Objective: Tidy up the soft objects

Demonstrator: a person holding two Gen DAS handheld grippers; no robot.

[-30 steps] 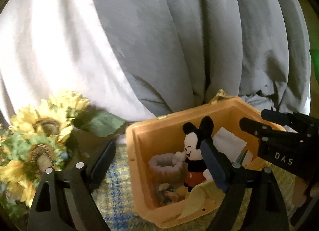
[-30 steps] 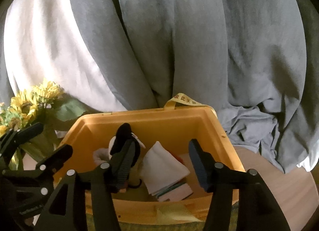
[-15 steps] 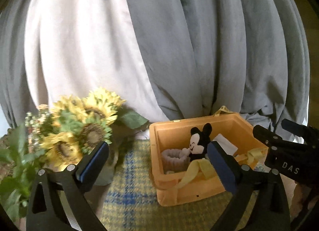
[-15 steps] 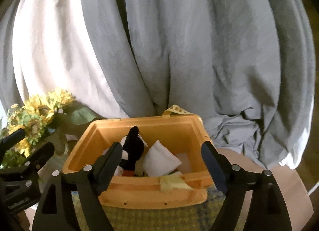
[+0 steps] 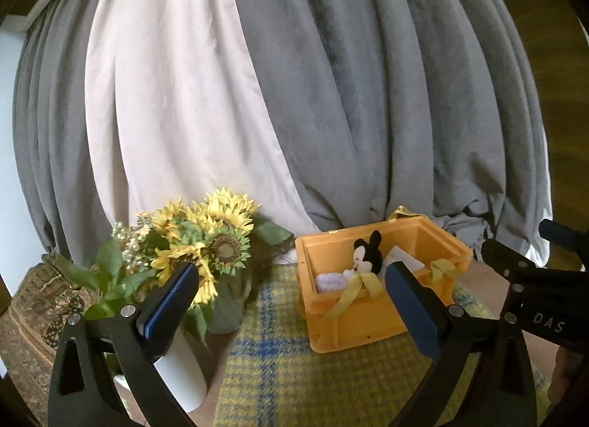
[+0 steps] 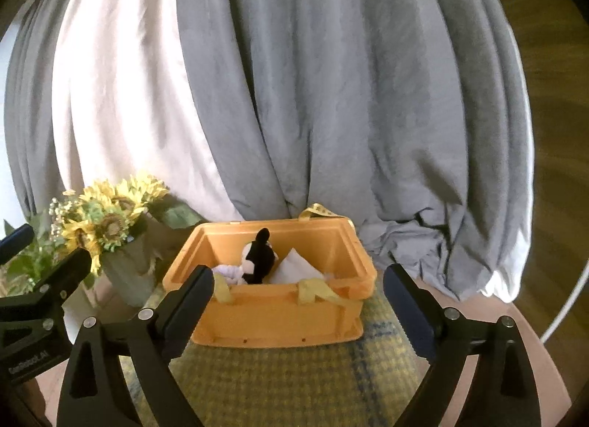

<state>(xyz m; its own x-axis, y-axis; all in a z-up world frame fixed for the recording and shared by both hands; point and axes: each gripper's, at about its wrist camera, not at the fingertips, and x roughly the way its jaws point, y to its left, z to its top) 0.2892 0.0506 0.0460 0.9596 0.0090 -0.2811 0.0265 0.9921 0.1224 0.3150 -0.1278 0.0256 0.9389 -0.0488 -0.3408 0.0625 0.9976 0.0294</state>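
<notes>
Soft things are already in the orange box (image 6: 272,312), which sits on the yellow and blue checked cloth (image 5: 279,371). A black and white mouse toy (image 5: 364,254) sits up in the middle of the box. At about 9 o'clock from the toy lies a pale fuzzy ring (image 5: 329,281). At about 3 o'clock from the toy is a folded white cloth (image 6: 296,266). A yellow cloth (image 6: 316,289) hangs over the near wall of the box, partly in and partly out, with floppy ends trailing down the front.

The left gripper (image 5: 291,301) has its jaws wide apart, with nothing between them. The right gripper (image 6: 298,301) has jaws that are opening, and nothing is between them either. Both hang near the box but do not touch it.

It looks like most of the job is done, because no loose soft thing shows on the checked cloth. What may be left is to tuck the yellow cloth all the way in. I cannot see the whole floor of the box, so I cannot tell how neat it is inside.

Sunflowers (image 5: 213,239) in a vase stand at about 9 o'clock from the box, apart from it. Grey and white curtains (image 6: 294,95) hang behind, at 12 o'clock.
</notes>
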